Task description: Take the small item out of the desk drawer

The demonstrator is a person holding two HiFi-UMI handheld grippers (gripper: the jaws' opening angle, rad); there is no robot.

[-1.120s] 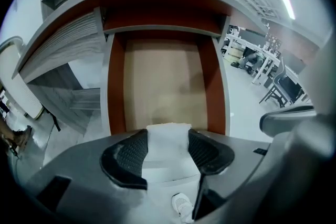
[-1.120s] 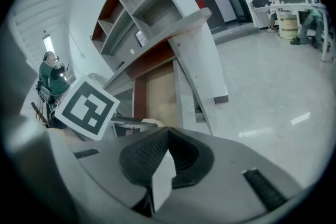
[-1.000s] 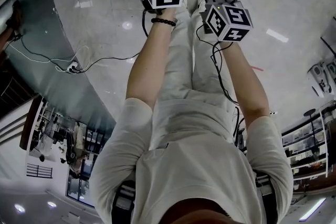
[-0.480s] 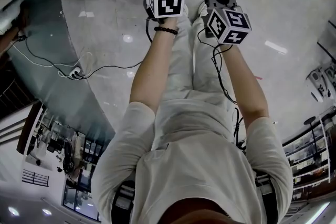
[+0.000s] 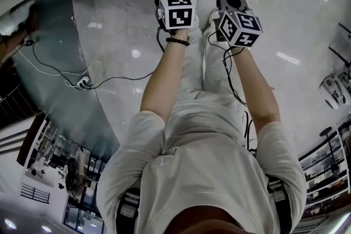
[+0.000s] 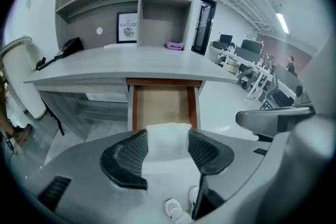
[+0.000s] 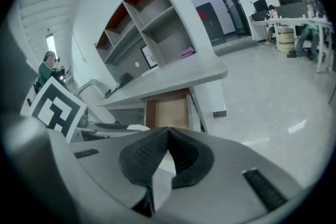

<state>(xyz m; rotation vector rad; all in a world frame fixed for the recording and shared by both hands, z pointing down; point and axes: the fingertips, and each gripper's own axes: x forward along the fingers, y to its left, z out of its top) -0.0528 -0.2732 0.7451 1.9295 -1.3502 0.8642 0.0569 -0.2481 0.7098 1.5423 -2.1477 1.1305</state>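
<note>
Grey office desk point(image 6: 131, 68) with open shelving ahead, wood-lined drawer point(image 6: 160, 105) pulled out beneath its top. Grips the small white item point(image 6: 167, 147) in the left gripper point(image 6: 167, 134), jaws roughly halfway apart and pads pressed on both its sides, item just in front of the drawer's near end. Shows the right gripper point(image 7: 167, 129) beside it with jaw tips together, nothing between them. Compared with a second ago, shows more of the drawer at the head view's top edge, with both grippers lower in that view and side by side as before.
</note>
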